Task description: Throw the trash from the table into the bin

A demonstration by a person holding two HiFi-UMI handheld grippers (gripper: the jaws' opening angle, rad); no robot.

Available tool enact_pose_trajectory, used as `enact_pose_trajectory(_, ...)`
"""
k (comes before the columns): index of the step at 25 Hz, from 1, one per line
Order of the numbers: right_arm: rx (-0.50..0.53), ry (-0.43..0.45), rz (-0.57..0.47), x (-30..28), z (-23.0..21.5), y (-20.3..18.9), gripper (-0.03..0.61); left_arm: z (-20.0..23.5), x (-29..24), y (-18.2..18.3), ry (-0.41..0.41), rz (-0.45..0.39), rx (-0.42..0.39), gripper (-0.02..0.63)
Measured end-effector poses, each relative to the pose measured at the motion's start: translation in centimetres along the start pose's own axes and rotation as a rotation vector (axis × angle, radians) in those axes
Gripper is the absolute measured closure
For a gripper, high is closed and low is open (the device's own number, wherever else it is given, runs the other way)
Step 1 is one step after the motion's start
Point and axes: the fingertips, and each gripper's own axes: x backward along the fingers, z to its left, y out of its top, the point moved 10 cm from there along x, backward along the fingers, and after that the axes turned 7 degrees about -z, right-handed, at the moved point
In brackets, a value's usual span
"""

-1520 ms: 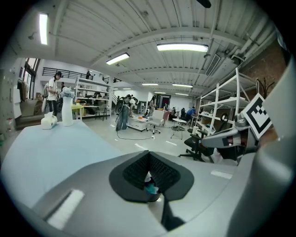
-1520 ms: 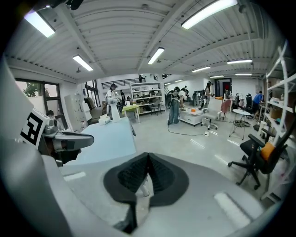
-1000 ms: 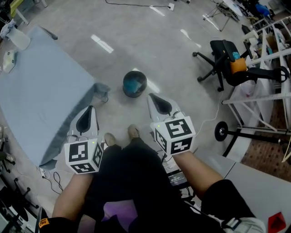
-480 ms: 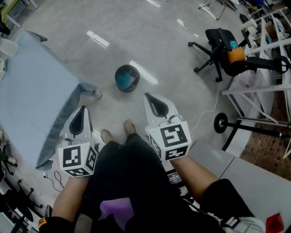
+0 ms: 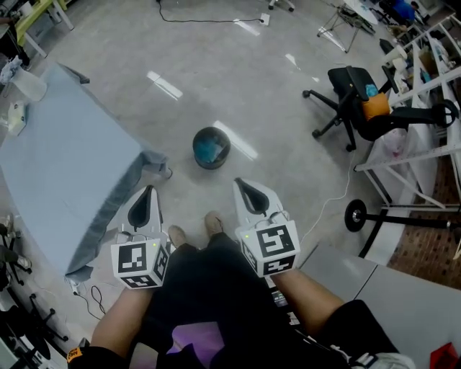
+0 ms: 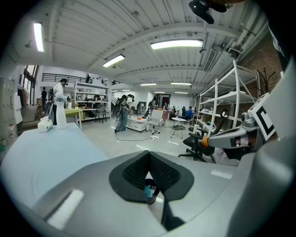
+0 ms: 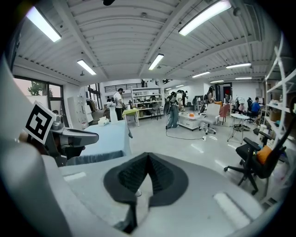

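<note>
A dark round bin (image 5: 211, 148) with something blue inside stands on the floor just ahead of both grippers. My left gripper (image 5: 149, 193) is shut and empty, beside the corner of the blue-covered table (image 5: 65, 166). My right gripper (image 5: 240, 184) is shut and empty too, a little right of the bin. In the left gripper view the jaws (image 6: 149, 153) meet at their tips and the bin (image 6: 149, 189) shows through the gap below them. The right gripper view shows its jaws (image 7: 148, 156) closed, with the left gripper (image 7: 74, 137) and the table (image 7: 106, 136) at the left.
White crumpled items (image 5: 14, 115) and a clear container (image 5: 29, 83) lie at the table's far end. A black office chair (image 5: 356, 94) and white racks (image 5: 425, 144) stand at the right. A cable (image 5: 209, 18) runs across the floor. The person's shoes (image 5: 212, 222) are between the grippers.
Both grippers stayed shut and shifted slightly over the floor. The head view swung, so the bin and table sit a bit differently in the picture.
</note>
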Motion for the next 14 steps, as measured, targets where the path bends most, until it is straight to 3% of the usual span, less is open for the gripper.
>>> enact_pose_trajectory(14,0.003,-0.038,-0.007,2.0,2.1,-0.1,0.580,0.3,2.1,0.2,-0.026,-0.034,0.017,0.606)
